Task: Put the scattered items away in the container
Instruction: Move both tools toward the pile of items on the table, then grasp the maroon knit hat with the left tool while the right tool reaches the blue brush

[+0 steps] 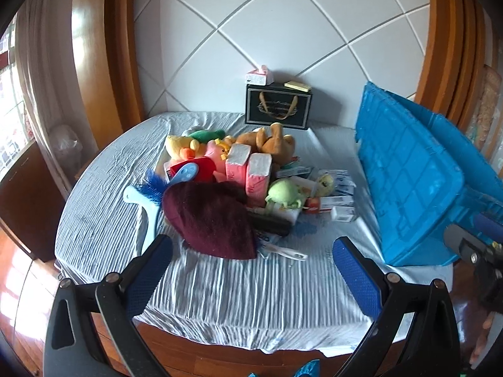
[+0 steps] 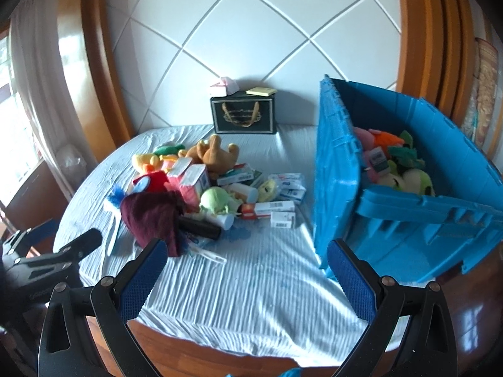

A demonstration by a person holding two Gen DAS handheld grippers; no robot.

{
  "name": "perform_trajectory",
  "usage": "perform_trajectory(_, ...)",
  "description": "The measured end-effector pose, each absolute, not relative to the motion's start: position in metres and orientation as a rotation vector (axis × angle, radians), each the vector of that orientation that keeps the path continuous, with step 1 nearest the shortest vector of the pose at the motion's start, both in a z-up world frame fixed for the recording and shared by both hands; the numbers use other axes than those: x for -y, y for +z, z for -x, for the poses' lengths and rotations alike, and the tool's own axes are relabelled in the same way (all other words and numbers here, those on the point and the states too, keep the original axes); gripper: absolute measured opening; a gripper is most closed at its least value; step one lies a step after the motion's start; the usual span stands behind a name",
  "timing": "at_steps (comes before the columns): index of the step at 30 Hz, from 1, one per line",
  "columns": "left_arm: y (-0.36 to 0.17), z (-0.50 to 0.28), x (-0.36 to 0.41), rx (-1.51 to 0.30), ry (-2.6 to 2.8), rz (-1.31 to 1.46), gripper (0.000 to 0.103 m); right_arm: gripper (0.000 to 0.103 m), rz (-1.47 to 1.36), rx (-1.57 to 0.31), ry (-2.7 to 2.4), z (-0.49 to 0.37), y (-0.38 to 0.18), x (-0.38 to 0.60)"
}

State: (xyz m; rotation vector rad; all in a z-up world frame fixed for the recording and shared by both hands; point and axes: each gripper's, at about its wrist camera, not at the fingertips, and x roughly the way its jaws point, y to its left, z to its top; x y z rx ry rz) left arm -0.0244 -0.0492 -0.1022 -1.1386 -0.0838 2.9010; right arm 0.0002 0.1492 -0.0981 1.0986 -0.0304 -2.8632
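A heap of scattered items lies mid-bed: a maroon cloth (image 1: 210,216) (image 2: 151,213), a brown plush (image 1: 273,141) (image 2: 217,154), a yellow plush (image 1: 180,147), a green plush (image 1: 284,193) (image 2: 217,199), pink tissue packs (image 1: 248,166) (image 2: 191,179), a blue brush (image 1: 147,201) and small white boxes (image 1: 341,204) (image 2: 283,213). A blue crate (image 1: 408,182) (image 2: 408,207) stands at the right, lids raised, with several plush toys (image 2: 399,163) inside. My left gripper (image 1: 254,260) is open over the sheet, short of the cloth. My right gripper (image 2: 248,260) is open beside the crate's near corner, nothing between its fingers.
A black gift box (image 1: 278,106) (image 2: 243,114) with a tissue pack and yellow notes on top stands against the padded white headboard. The striped bed sheet (image 1: 251,298) ends at a wooden frame near me. Curtain and window lie left. The left gripper's body (image 2: 47,267) shows at the lower left.
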Motion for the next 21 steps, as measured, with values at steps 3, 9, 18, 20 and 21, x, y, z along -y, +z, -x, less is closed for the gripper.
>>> perform_trajectory(3, -0.134, 0.039, 0.056, 0.151, 2.894, 1.127, 0.103, 0.103, -1.114, -0.048, -2.800, 0.012, -0.126, -0.141)
perform_trajectory(9, -0.209, 0.069, 0.057, 0.169, 2.865, 1.365, 0.103, 0.103, -1.209, -0.119, -2.669, 0.054, -0.192, -0.129)
perform_trajectory(18, -0.263, 0.102, 0.059, 0.252, 2.848, 1.564, 0.084, 0.103, -1.322, -0.081, -2.514, 0.108, -0.255, -0.132)
perform_trajectory(20, -0.267, 0.112, 0.057, 0.234, 2.854, 1.592, 0.084, 0.103, -1.362, -0.050, -2.482, 0.122, -0.262, -0.134)
perform_trajectory(21, -0.269, 0.118, 0.056, 0.224, 2.864, 1.602, 0.084, 0.103, -1.385, -0.041, -2.475, 0.127, -0.266, -0.135)
